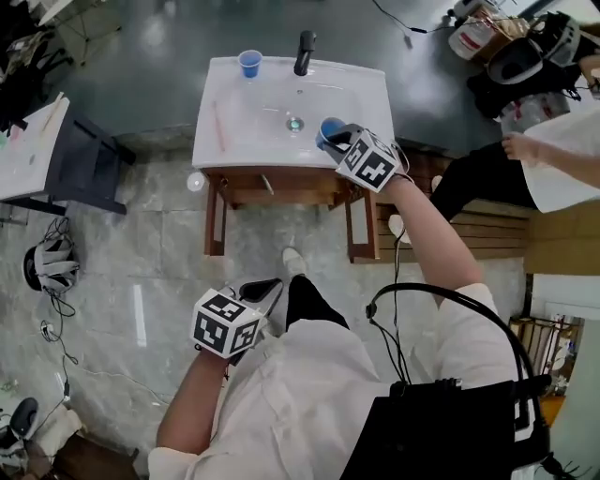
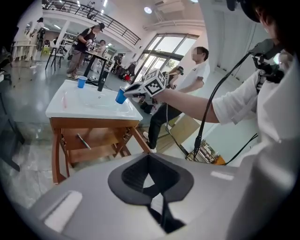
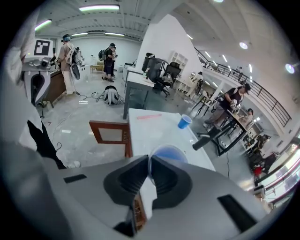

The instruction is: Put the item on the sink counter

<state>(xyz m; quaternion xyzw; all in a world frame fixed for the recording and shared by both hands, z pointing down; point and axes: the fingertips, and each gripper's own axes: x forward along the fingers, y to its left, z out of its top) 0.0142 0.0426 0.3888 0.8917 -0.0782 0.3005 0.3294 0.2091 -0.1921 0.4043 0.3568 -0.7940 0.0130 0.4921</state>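
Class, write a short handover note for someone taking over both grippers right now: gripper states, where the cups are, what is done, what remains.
Right gripper: shut on the rim of a blue cup, held above the right side of the sink counter.
Left gripper: shut, empty, low by the person's side, away from the counter.
Second blue cup: upright at the back, left of the faucet.
Done: cup gripped and over the counter.
Left: lower it onto the counter, then release.

Bright, even indoor light on my feeds
I see ceiling strip lights (image 3: 98, 8), soft glare on the floor tiles (image 1: 139, 314), heavy fisheye bending and dark corners in both gripper views
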